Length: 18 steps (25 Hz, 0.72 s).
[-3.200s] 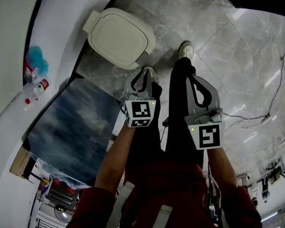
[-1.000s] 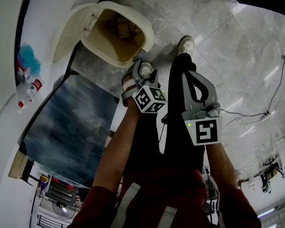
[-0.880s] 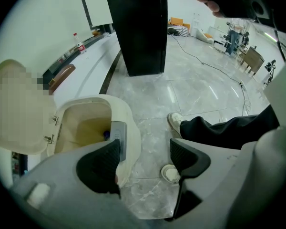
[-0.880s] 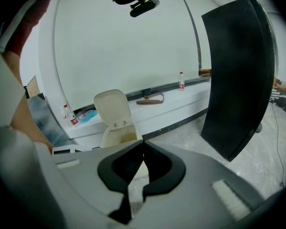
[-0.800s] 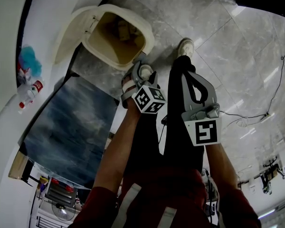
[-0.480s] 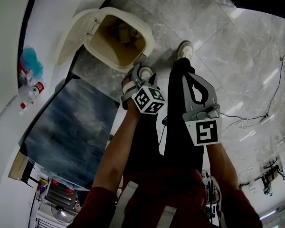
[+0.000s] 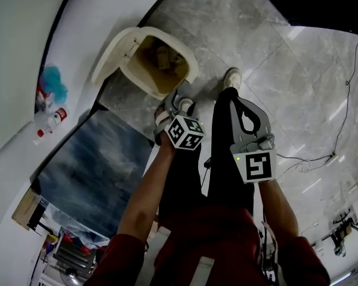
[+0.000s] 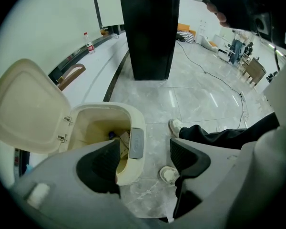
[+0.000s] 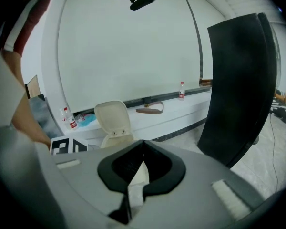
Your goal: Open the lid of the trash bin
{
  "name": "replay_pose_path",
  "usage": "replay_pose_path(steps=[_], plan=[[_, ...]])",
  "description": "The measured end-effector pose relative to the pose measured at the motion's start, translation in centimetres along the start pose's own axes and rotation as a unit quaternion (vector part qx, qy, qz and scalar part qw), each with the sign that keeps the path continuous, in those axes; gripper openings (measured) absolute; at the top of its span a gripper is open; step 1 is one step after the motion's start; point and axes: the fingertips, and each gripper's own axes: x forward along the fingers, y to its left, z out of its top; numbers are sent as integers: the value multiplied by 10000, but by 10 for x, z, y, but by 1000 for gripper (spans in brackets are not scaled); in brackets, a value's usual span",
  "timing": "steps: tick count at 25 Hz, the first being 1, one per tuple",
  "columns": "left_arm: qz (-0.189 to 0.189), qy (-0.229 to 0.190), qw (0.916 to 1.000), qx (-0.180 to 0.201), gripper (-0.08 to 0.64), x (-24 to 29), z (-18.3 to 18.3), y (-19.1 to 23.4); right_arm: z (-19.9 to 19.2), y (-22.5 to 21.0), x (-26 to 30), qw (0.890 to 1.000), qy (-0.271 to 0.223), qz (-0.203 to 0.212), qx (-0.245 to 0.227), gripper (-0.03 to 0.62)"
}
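On the marble floor [image 8: 190, 99], the lid [image 8: 26, 104] of the trash bin [image 8: 133, 119], shut seconds ago, stands open — task looks done. Left gripper [image 8: 145, 159] jaws wide, right gripper [image 9: 142, 151] pinched together — both empty.

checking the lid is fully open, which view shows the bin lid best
Left gripper view: the lid is large there, tipped back off the trash bin, underside and hinges plain. Head view shows it small and foreshortened; right gripper view shows it upright but small.
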Motion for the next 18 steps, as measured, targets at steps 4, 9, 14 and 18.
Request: replay_pose_path(steps=[4, 9, 14, 18], plan=[[30, -137, 9998, -155, 339, -26, 6, 6, 25, 2, -9, 9998, -162, -58, -123, 0], [133, -434, 9983, -378, 339, -70, 14, 16, 53, 8, -26, 9991, -311, -147, -259, 0], [353, -843, 9941, -586, 339, -115, 29, 35, 75, 14, -43, 9981, -399, -274, -386, 0], [519, -1229, 9882, -756, 339, -154, 42, 50, 93, 21, -57, 9970, -510, -389, -440, 0]])
